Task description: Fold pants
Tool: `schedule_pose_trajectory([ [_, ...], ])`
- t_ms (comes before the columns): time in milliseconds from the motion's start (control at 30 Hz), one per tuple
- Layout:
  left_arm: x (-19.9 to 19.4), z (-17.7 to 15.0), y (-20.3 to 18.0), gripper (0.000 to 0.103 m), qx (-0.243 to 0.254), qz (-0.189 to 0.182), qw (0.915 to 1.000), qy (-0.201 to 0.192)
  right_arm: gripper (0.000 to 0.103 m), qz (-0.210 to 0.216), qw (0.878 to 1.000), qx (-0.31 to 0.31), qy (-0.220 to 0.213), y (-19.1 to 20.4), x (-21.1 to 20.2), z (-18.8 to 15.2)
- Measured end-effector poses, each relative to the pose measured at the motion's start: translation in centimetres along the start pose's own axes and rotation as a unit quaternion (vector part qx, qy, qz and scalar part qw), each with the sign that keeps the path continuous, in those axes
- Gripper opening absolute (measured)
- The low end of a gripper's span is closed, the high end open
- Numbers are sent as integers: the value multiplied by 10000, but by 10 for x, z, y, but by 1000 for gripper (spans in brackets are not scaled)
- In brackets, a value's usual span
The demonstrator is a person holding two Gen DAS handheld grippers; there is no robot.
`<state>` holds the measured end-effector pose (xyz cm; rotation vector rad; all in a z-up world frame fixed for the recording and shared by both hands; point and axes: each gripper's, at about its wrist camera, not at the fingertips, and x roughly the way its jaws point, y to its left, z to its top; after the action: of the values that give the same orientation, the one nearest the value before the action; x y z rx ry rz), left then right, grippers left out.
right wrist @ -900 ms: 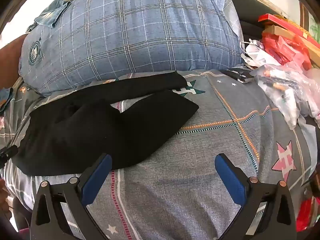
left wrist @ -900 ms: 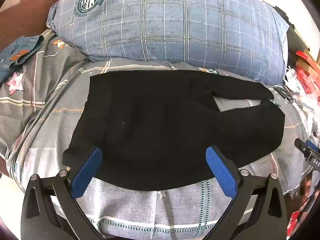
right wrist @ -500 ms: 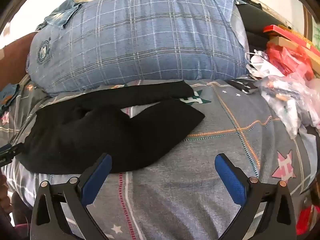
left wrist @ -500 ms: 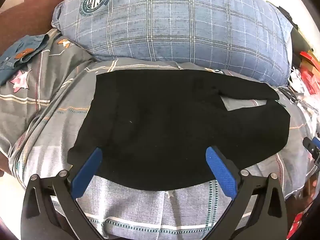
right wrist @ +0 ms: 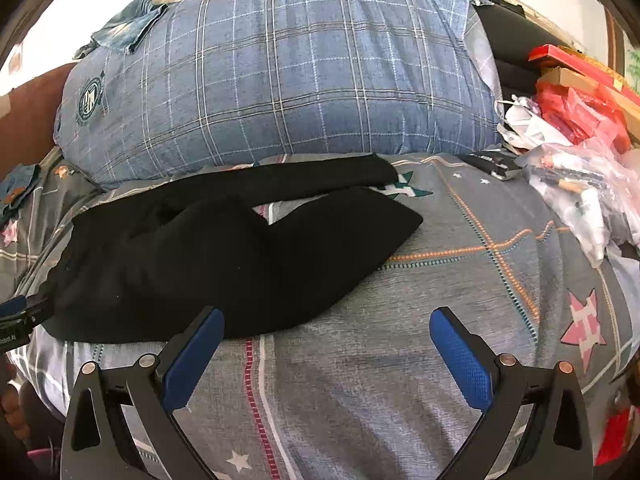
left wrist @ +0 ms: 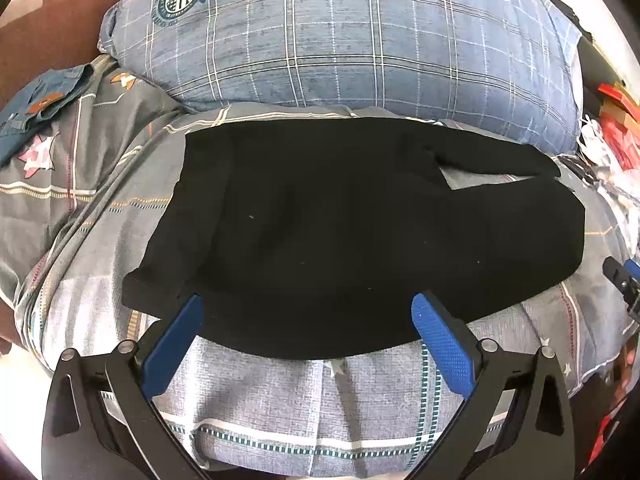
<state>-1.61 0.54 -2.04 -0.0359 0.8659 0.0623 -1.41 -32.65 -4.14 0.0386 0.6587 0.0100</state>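
Black pants (left wrist: 340, 232) lie flat on a grey patterned bedsheet (left wrist: 320, 408), waistband to the left and two short legs spread apart to the right. My left gripper (left wrist: 308, 304) hovers over the pants' near edge, jaws wide open with nothing between the blue pads. In the right wrist view the pants (right wrist: 224, 252) fill the left half, with the leg ends pointing right. My right gripper (right wrist: 326, 316) stands open above bare sheet, its left pad over the near edge of the pants. The tip of the right gripper (left wrist: 624, 284) shows at the left view's right edge.
A big blue plaid pillow (right wrist: 280, 80) lies just behind the pants. Denim clothing (left wrist: 36, 108) sits at the far left. Plastic bags and red packets (right wrist: 580, 152) pile up on the right, with a small black packet (right wrist: 496, 166) near them.
Both views have slid a little: the pants now sit further right and slightly lower in each view. Both grippers stay wide open and the pants have not been disturbed.
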Motion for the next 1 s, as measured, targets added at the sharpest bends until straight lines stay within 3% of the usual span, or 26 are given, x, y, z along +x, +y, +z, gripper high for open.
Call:
schedule_pose_trajectory([
  [1000, 1, 5, 7, 103, -375, -202, 9991, 54, 103, -140, 9996, -170, 177, 1, 3, 3],
])
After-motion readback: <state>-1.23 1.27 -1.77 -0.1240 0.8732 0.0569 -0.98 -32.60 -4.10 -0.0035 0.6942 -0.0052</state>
